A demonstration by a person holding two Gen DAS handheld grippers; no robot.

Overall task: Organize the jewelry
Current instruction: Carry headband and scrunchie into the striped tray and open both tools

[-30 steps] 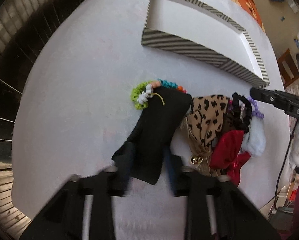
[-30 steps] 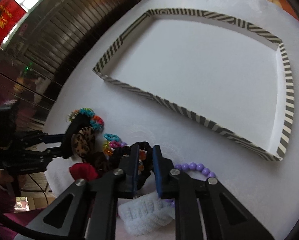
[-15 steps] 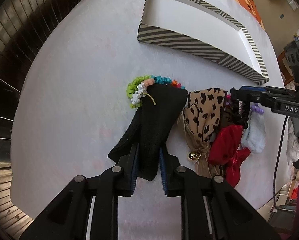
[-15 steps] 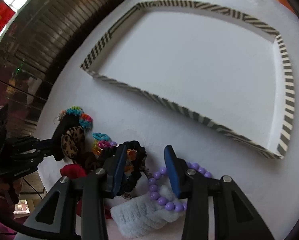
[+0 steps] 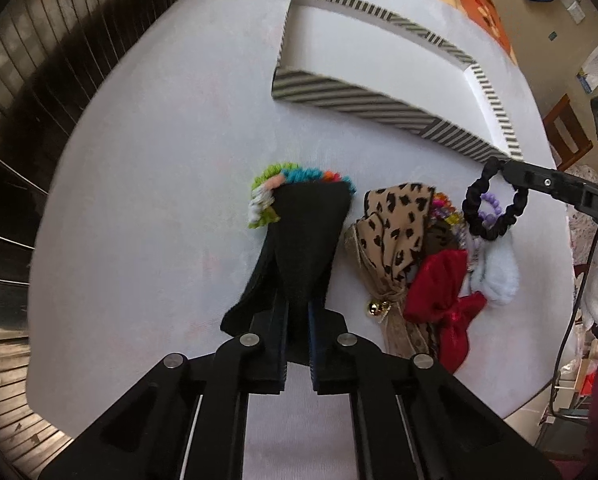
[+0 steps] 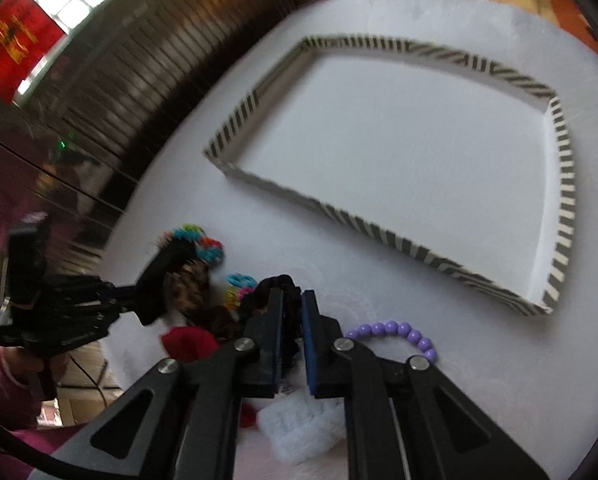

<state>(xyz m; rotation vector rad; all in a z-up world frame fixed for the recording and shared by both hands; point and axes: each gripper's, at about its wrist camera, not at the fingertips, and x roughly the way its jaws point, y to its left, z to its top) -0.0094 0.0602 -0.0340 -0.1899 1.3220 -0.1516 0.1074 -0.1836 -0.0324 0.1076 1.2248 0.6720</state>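
Black fabric band (image 5: 303, 248) now clamped in the left gripper (image 5: 297, 320), which stood open around it a second ago. Right gripper (image 6: 291, 312) has closed on the black scrunchie (image 5: 495, 210) and raised it off the pile — near the striped tray's (image 5: 351, 100) front corner. Tray empty; both pieces ready for transfer.

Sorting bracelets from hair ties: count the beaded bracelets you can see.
1. The purple bead bracelet lies on the white table beside the pile, just right of the right gripper. Others may be buried under the pile.
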